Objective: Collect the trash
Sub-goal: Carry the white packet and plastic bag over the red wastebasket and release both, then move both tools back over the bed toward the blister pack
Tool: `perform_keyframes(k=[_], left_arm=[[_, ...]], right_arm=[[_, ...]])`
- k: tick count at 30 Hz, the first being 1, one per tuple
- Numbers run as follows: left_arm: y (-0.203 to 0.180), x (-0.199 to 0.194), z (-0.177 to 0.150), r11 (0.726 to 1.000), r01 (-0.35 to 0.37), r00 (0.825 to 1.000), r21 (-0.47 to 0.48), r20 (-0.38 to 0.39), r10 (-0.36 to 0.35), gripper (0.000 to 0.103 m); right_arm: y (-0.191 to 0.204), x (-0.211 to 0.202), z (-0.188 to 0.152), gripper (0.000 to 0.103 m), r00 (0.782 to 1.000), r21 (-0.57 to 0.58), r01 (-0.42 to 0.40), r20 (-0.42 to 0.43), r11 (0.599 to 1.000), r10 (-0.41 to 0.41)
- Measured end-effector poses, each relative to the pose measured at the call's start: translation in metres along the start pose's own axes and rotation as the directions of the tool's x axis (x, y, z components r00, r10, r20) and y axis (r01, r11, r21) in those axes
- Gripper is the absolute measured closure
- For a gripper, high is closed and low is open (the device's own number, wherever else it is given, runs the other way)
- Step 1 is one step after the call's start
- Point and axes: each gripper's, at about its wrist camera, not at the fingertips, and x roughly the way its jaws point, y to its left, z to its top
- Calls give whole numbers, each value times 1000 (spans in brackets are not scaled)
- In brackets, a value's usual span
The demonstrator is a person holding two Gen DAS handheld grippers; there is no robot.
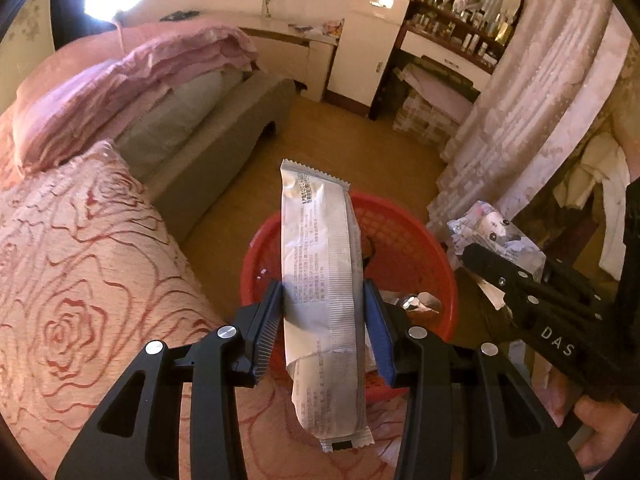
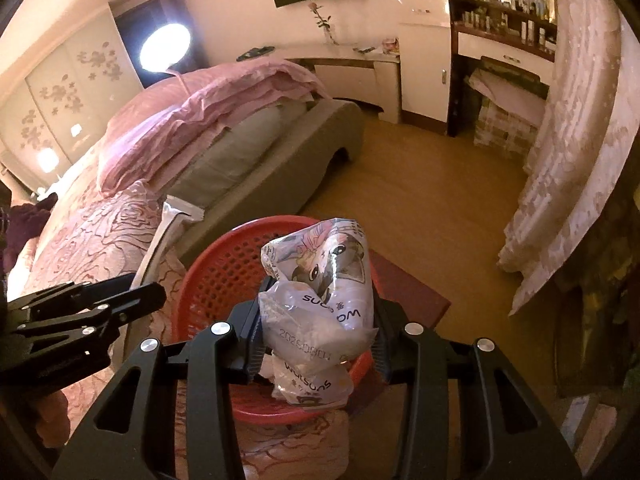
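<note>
Far left we've got the bed (image 1: 80, 280) w/ its rose-pattern cover, pink quilt piled further back. We're at its edge, both claws tipped downward over the floor beside it.

Next: our left claw (image 1: 324, 320), pinching a long silver snack wrapper (image 1: 320, 280) across its width, approx. mid-length, so both ends stick out free — one toward the camera, one out over the basket. Held that way, we reckon, so it drops straight once the pads part. The wrapper looks stiff enough to hold its line w/o drooping.

Directly under and behind it sits the red basket (image 1: 416, 240), mesh-sided, on the floor right by the bed. There's already some crumpled foil scrap in the bottom (image 1: 420, 302), so it's serving as the trash bin.

Right of that, our right claw (image 2: 320, 332) is clamped on a crumpled plastic bag (image 2: 320, 300) w/ cartoon print, bunched between the pads; the loose top bulges up, a tail hangs below. From its own camera the bag sits above the basket's near rim.

Further right: a dark red mat (image 2: 408, 292) under the basket, then lace curtain (image 2: 568, 160).

Both pieces are still gripped, not yet in the basket. Our judgement: release step next, prob. after lowering a bit more.
</note>
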Motion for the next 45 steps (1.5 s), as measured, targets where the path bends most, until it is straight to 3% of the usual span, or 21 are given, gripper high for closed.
perform_keyframes(k=[5,9,12,28,31,33,35,45], left_arm=[[1,13,-2,1000,5,999,3,-37,-5,61],[0,14,-2,1000,5,999,-1,-37,-5,46],[0,13,-3,1000,6,999,-3,-37,-6,42],[30,-19,-8,996,-72,997,-45,5,72,42],[34,-21,-9,996,-78,997,-52,6,79,42],[35,-22,-9,995,-78,997,-57,7,78,42],[36,-23,-9,995,-77,997,-60,10,77,42],[39,-26,-11,995,-75,997,-63,16,76,42]], right_arm=[[-3,8,-2,62,1000,3,2,-17,1000,-2],[-3,13,-3,62,1000,4,-2,-27,1000,3],[-2,15,-3,62,999,2,-5,-33,1000,5],[17,33,-5,61,997,-30,-27,-70,999,25],[20,36,-4,55,997,-30,-28,-74,999,25],[21,36,-4,44,998,-25,-21,-66,999,20],[21,34,-4,39,998,-21,-20,-60,1000,19],[17,17,-5,33,999,-9,-16,-40,1000,16]])
